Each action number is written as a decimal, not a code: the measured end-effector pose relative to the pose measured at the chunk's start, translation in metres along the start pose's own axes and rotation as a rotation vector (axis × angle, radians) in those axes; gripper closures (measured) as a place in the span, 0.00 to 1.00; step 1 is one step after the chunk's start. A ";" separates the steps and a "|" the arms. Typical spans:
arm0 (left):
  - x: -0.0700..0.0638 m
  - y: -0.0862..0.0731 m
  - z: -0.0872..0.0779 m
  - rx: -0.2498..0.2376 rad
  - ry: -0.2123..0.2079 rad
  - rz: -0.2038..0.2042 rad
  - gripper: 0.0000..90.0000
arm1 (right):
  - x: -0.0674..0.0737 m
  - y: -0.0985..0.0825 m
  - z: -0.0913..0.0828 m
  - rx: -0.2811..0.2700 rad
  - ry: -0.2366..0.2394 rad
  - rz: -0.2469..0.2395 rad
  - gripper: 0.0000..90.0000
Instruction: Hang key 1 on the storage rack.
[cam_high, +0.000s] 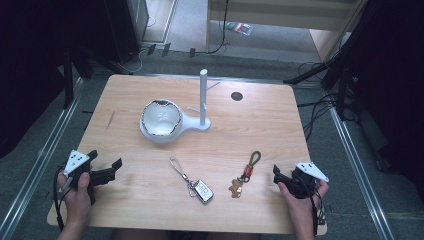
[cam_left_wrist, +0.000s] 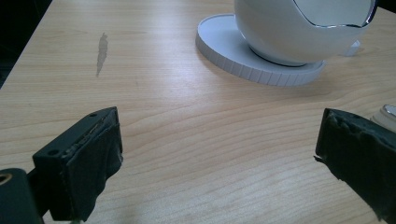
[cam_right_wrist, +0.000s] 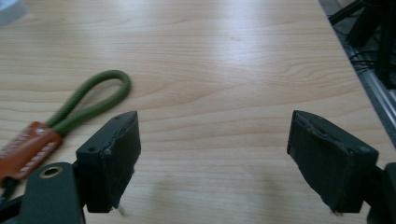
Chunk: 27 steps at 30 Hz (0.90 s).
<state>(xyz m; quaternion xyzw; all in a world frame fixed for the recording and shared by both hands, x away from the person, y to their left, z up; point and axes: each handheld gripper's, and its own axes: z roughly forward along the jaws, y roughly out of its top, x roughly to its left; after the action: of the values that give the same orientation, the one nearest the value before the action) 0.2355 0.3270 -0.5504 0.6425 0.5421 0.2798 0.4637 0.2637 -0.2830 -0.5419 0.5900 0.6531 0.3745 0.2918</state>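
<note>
High view: both tools rest at the near corners of the desk, jaws apart and empty.
The left tool sits left of the car key; the right tool lies just beside the green-looped keychain.

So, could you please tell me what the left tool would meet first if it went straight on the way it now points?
Probably the round white base under the white bowl. The left tool stands open over bare table, with nothing nearer between its jaws; depth is hard to judge, so take this as likely.
</note>
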 end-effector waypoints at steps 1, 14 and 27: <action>0.000 0.000 0.000 -0.001 -0.001 0.000 0.01 | 0.002 0.002 -0.002 0.003 0.014 -0.002 0.20; 0.001 0.000 -0.001 -0.008 -0.011 -0.017 0.01 | 0.038 0.025 -0.009 0.112 0.073 -0.120 0.30; 0.000 -0.001 -0.001 -0.012 -0.001 -0.004 0.01 | 0.048 0.043 -0.008 0.264 0.142 -0.101 0.37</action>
<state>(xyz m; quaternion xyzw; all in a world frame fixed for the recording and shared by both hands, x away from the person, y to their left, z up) 0.2344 0.3277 -0.5504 0.6386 0.5417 0.2818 0.4683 0.2747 -0.2352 -0.4985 0.5618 0.7443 0.3111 0.1835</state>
